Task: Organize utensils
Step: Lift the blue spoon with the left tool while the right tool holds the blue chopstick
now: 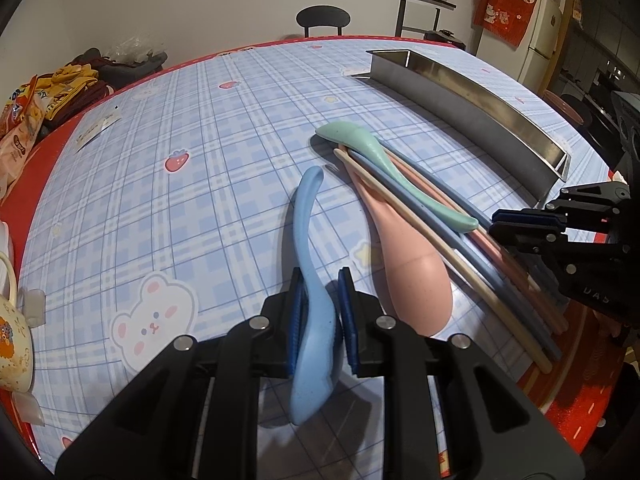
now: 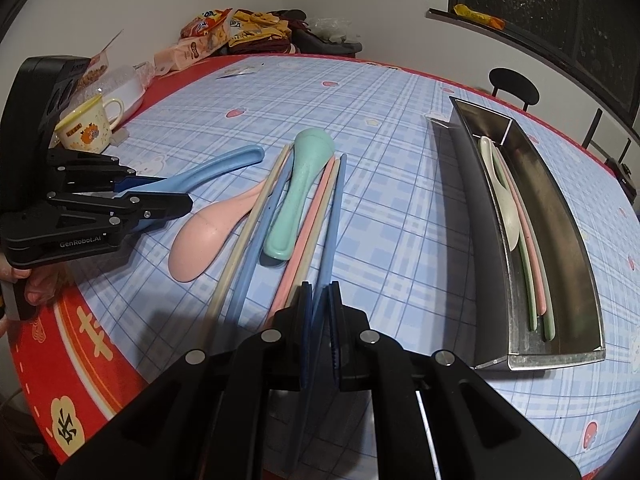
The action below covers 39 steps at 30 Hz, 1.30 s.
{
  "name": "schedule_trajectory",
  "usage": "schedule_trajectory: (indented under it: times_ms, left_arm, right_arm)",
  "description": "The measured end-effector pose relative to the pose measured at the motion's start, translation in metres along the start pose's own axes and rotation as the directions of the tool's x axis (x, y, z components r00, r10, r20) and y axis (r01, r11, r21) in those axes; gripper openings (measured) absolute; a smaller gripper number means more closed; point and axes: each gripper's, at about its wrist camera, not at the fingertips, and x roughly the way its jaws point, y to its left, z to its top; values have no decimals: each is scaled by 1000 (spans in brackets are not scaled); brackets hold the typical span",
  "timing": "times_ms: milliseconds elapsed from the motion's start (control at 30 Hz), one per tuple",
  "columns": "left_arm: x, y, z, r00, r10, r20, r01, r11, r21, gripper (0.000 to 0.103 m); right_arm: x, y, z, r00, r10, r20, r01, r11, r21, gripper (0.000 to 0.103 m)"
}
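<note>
"GenRobot.AI" stands in white on the black body of the left gripper [image 2: 168,196] in the right wrist view. "DAS" shows faintly on the right gripper [image 1: 520,226]. Snack-bag printing is unreadable.

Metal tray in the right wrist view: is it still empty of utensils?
No. The metal tray already holds a white spoon and several pink and green chopsticks lying lengthwise inside it.

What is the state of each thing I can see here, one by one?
Left gripper: jaws shut on blue spoon.
Right gripper: jaws shut on blue chopstick.
Green spoon: lying on loose chopsticks.
Pink spoon: lying on table.
Metal tray: partly filled.
</note>
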Motion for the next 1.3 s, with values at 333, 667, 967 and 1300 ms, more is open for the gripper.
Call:
schedule_trajectory:
  times_ms: [333, 667, 967, 1300]
  left_arm:
    - [-3, -4, -4, 1000, 26, 17, -26, 1000, -12, 20]
    - [-30, 4, -10, 996, 22, 82, -16, 997, -79, 19]
    - [-50, 0, -7, 993, 33, 112, -24, 996, -84, 19]
    - [-63, -3, -3, 989, 20, 145, -4, 994, -110, 18]
  right_arm:
    - [-4, 1, -3, 1000, -10, 17, 10, 1000, 1, 7]
    - [-15, 3, -5, 997, -23, 77, 23, 1000, -6, 7]
    - [-21, 1, -6, 994, -3, 108, 3, 1000, 5, 6]
    - [-29, -6, -8, 988, 40, 150, -46, 998, 37, 6]
